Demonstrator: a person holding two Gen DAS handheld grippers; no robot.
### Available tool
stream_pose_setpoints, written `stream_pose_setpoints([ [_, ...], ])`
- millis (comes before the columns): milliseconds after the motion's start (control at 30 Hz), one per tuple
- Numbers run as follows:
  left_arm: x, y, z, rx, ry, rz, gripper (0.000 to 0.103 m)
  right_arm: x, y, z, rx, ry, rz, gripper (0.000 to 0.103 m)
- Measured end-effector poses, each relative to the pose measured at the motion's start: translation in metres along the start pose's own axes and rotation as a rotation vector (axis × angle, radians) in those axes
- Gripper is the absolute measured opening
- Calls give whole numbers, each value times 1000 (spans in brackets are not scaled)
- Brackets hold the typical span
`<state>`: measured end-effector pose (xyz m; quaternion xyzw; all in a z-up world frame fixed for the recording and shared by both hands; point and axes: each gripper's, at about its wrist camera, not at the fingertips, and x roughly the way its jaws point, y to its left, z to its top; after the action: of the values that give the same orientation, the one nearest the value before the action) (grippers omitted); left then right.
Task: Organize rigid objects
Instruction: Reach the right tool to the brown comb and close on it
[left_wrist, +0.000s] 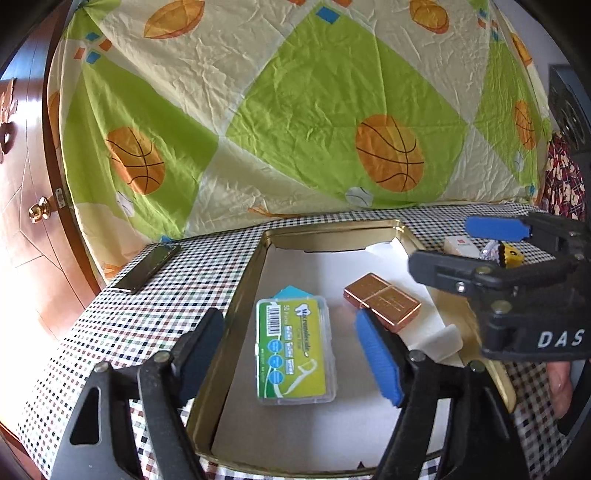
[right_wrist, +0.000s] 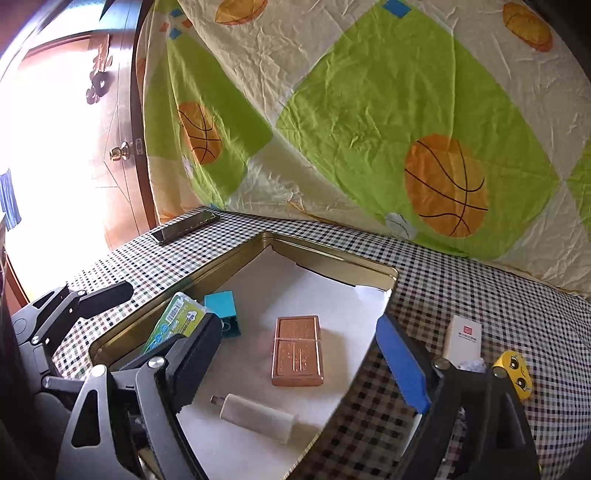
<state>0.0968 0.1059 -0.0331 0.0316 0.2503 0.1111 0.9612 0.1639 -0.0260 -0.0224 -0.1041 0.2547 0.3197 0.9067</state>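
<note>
My left claw (left_wrist: 291, 354) hung spread above the floss box (left_wrist: 295, 350) in the gold tin (left_wrist: 240, 295); my right claw (right_wrist: 295, 363) gaped empty over the copper case (right_wrist: 297, 350).

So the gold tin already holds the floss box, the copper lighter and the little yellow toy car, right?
Not quite: the yellow toy car sits outside the gold tin, on the checkered cloth, as the right wrist view shows. The floss box and copper lighter are inside.

floss pick box (left_wrist: 295, 350): "50" beside a barcode | right gripper (left_wrist: 458, 245) body: "DAS"
</note>
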Motion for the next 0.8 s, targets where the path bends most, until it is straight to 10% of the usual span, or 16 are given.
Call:
stream_pose_setpoints([
  [100,-18,-6,-2,-21,-53,1,98,-32,-23,-18,-22,-29,-54,87],
  [467,-46,-81,0,37,-115,-155,100,-113,-146,-88,83,15,-188,87],
  [800,-49,-126,-2,101,-89,-222,101,-105,-169,-107,67,143,-12,86],
])
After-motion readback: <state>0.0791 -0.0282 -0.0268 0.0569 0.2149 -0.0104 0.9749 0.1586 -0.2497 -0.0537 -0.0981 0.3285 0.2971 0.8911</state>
